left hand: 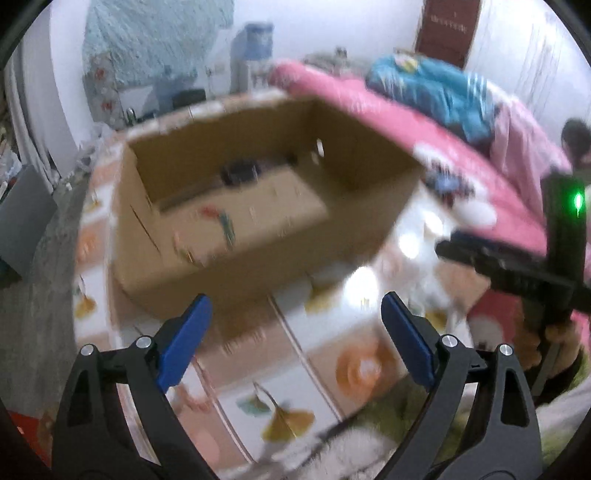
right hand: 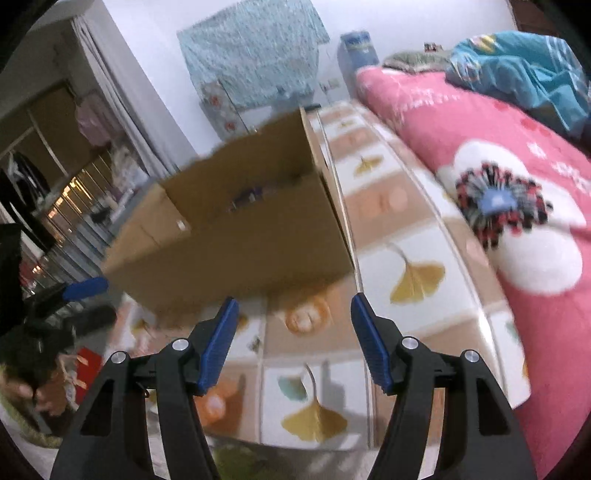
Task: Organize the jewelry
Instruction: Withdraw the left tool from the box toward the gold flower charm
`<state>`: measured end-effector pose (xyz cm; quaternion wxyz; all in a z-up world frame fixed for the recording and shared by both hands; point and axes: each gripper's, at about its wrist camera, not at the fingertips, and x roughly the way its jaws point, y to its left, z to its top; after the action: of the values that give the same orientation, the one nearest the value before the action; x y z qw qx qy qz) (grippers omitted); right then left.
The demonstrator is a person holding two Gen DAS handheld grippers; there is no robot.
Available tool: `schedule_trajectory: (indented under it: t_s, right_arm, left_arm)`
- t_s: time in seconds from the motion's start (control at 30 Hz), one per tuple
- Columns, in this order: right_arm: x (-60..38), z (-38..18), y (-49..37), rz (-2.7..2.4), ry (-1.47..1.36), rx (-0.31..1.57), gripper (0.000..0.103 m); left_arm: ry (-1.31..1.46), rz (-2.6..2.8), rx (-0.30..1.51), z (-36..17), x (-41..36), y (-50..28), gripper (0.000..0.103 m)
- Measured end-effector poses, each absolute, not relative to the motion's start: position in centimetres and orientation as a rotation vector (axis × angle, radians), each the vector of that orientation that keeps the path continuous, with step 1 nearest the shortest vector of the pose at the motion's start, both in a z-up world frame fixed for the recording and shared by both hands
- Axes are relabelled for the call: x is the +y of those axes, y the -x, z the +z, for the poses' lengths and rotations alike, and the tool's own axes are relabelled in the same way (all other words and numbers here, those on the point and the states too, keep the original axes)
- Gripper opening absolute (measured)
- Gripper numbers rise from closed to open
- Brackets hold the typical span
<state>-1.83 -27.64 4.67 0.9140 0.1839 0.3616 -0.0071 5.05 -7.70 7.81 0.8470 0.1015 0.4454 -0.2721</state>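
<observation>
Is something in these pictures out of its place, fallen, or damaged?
Nothing is clearly spilled or broken. One oddity: a bundle of red, black and white strands lies alone on the pink blanket, apart from the cardboard box, which holds a few small items. Blur hides whether it is jewelry.

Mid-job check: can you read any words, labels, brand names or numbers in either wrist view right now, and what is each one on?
No text can be read in either view.
Dark red board on the far wall: pale lettering, too blurred to read.
Pink blanket: white markings, smeared.
Blue-capped container: a label, too blurred to read.
Cardboard box: coloured marks on its floor, unreadable.
</observation>
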Motion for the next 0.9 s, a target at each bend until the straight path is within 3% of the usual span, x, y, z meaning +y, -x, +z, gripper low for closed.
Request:
schedule_trajectory:
  t_s: [0.2,0.3,0.9]
  right_arm:
    - [-26.2,2.2,1.2,-0.103,-0.258,0.813,0.062]
    - [-25.9,1.9,0.6,-0.13,-0.216,0.829,0.07]
    - [-26.1,1.5,0.6,-0.118,-0.226,0.805,0.072]
  left_arm:
    - [-0.423,-0.568,0.963,3.2,-11.1,-3.1,0.089]
    - [-0.475,-0.576,0.971,2.0,-12.1,-2.7,0.089]
    - [-0.433,-0.635,1.014,0.7,-12.3,-3.8,0.089]
